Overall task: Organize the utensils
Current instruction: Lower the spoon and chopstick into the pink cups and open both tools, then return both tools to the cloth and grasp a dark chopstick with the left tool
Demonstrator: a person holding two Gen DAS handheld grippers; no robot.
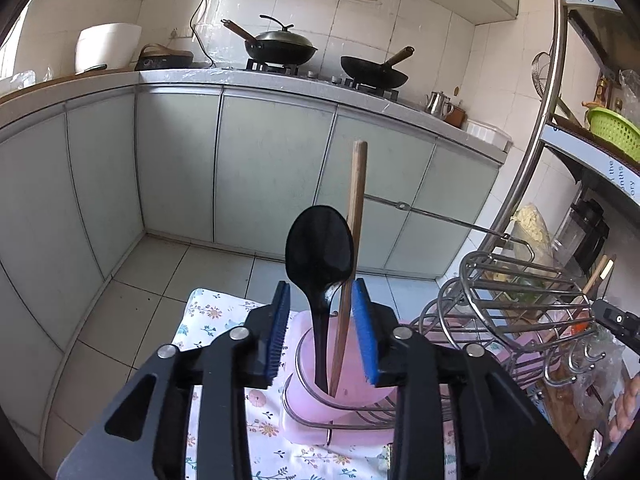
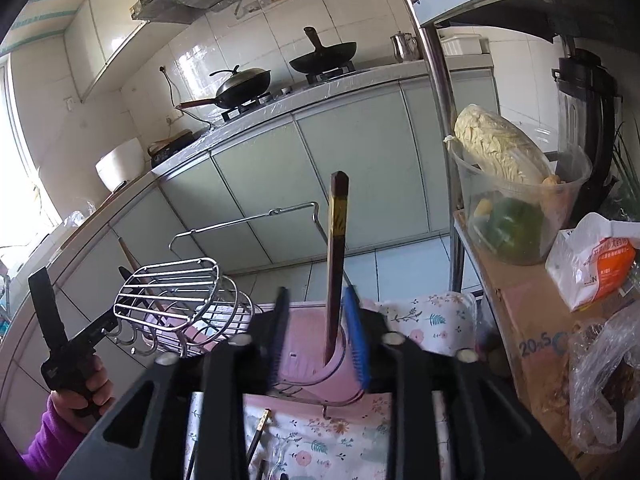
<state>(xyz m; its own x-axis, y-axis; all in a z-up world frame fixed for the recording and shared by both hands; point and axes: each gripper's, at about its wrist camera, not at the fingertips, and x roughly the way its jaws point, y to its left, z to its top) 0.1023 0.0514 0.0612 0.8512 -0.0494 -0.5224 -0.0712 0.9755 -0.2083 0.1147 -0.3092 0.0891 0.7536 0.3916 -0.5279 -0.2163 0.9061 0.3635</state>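
Left wrist view showed a glossy black spoon (image 1: 319, 248) and wooden chopstick (image 1: 354, 216) standing in a pink cup (image 1: 344, 400), left gripper (image 1: 324, 332) released; right gripper (image 2: 318, 332) released around a dark chopstick (image 2: 335, 256).

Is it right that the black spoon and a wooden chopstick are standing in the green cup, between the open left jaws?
Not quite: the cup is pink, not green. The left wrist view shows the black spoon and the chopstick standing in it, between the open left gripper jaws.

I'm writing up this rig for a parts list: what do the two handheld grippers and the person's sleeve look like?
Both the left gripper and right gripper are black plastic linkages with silver pivot rivets, and their fingers carry ribbed blue pads. The right wrist view shows a black pistol-style handle and a purple fleece sleeve.
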